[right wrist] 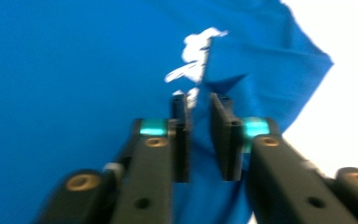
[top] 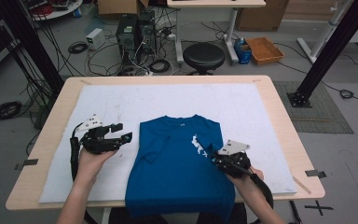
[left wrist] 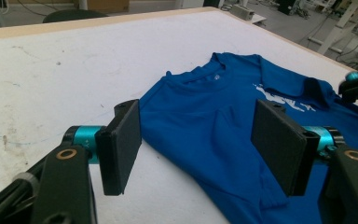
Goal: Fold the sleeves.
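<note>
**Shirt half folded, one side still to go**

A blue shirt (top: 177, 163) lies flat in the middle of the white surface (top: 261, 116), with its neck pointing away from the person and its bottom edge hanging a little over the near side. It has a white picture on the front.

The sleeve on the person's left looks already turned in over the body of the shirt. You can see the fold in the left gripper view, where a flap of blue lies on top of the rest. So that part looks done.

The right gripper (right wrist: 199, 105) is down on the shirt near the white picture, by the other sleeve. Its fingers (right wrist: 182, 135) are almost together, with only a thin gap between them. The view is blurry, so I cannot tell if any cloth is pinched in that gap yet. It looks like it is about to grab that side.

The left gripper (top: 123, 133) waits just beside the shirt's left edge, over the white surface. Its fingers (left wrist: 121, 144) are spread wide and hold nothing.

What is left, I think: fold the right side in, then fold the shirt up from the bottom.
</note>
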Available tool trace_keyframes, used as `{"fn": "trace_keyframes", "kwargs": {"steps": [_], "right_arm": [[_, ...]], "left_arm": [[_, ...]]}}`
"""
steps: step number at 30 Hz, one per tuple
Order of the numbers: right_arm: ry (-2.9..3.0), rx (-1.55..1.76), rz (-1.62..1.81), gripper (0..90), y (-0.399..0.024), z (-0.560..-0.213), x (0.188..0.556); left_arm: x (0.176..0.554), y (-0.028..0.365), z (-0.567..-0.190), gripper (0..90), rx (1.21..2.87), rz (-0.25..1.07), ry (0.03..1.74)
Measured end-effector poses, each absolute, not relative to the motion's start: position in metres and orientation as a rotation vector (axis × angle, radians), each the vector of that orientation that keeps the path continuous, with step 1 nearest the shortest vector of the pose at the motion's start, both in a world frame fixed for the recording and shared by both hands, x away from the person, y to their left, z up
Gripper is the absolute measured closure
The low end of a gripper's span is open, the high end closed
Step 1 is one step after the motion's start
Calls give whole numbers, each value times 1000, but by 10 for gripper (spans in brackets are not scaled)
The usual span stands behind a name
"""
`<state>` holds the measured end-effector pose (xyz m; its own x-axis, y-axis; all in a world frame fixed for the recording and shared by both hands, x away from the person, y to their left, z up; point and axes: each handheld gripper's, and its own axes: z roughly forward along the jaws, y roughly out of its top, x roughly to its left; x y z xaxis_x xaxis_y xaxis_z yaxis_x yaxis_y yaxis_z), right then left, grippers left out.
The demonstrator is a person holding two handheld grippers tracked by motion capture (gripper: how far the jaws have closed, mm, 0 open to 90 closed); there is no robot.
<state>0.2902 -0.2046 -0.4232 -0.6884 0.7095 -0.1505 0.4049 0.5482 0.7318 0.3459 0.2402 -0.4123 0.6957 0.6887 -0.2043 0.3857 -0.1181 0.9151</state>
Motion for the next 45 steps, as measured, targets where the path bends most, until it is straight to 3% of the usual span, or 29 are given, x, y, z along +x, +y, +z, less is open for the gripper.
{"fn": "trace_keyframes", "kwargs": {"steps": [1,5,11,24,26,34,45], "right_arm": [[2327,919,958,717,-205,-423,292],[2321,946,917,698,-200,-427,304],[2366,924,831,900,-193,-439,307],[2407,906,858,900,-203,-435,284],[2410,898,868,794,-204,-435,284],[2281,981,1013,625,-220,-412,296],[2159,1094,1213,489,-244,-390,336]], "left_arm": [[346,240,-412,335,1737,322,863],[345,239,-412,335,1733,321,861],[346,240,-413,335,1735,320,866],[346,238,-413,335,1737,318,865],[346,238,-413,335,1729,314,865],[344,240,-411,335,1691,338,854],[343,237,-411,337,1668,394,791]]}}
